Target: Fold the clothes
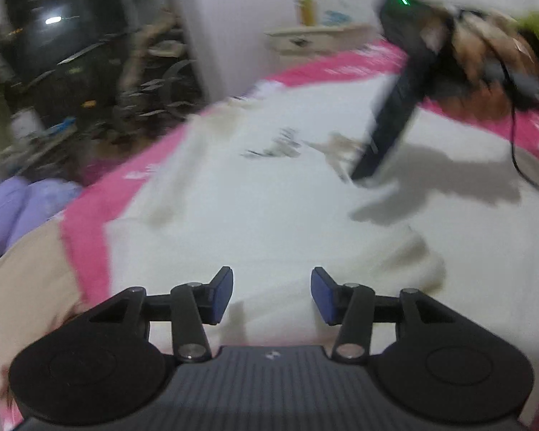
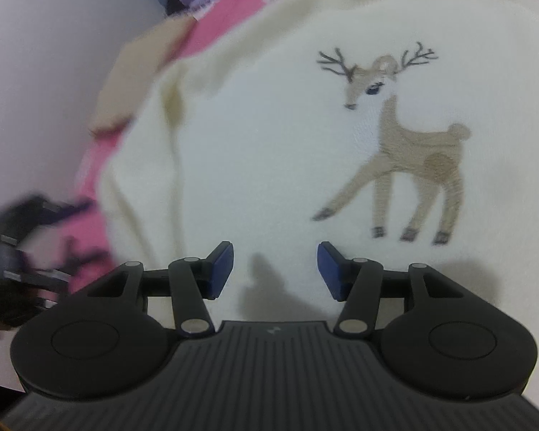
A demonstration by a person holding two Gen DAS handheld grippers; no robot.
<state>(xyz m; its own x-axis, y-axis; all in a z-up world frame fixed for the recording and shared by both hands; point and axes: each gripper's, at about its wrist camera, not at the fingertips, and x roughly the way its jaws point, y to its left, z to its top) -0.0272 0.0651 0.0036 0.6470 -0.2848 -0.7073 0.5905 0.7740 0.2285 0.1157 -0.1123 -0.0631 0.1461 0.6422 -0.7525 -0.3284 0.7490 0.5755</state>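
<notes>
Nearest each lens sits a black hand-held gripper with blue pads. The left hand-held gripper (image 1: 271, 296) stands released, jaws apart with nothing between them, and the right hand-held gripper (image 2: 275, 269) is likewise released and empty.

Directly under and ahead of both lies the cream knitted sweater with an embroidered tan deer (image 2: 269, 151), spread face up on the pink bed cover (image 2: 226, 25). From the right wrist view the deer motif (image 2: 399, 143) sits just ahead and to the right of the pads, while the sweater's sleeve (image 2: 143, 165) runs along the body on the left. Beyond the left hand-held gripper, ahead and to its right, the other tool appears held in a person's hand (image 1: 485, 54) above the fabric.

Farther off, at the bed's edge, a lilac bundle of cloth (image 1: 21, 204) waits, possibly more laundry; blur makes that uncertain.

Folding looks barely begun: the sweater body lies open and flat, so the side folds and the final fold in half remain.
</notes>
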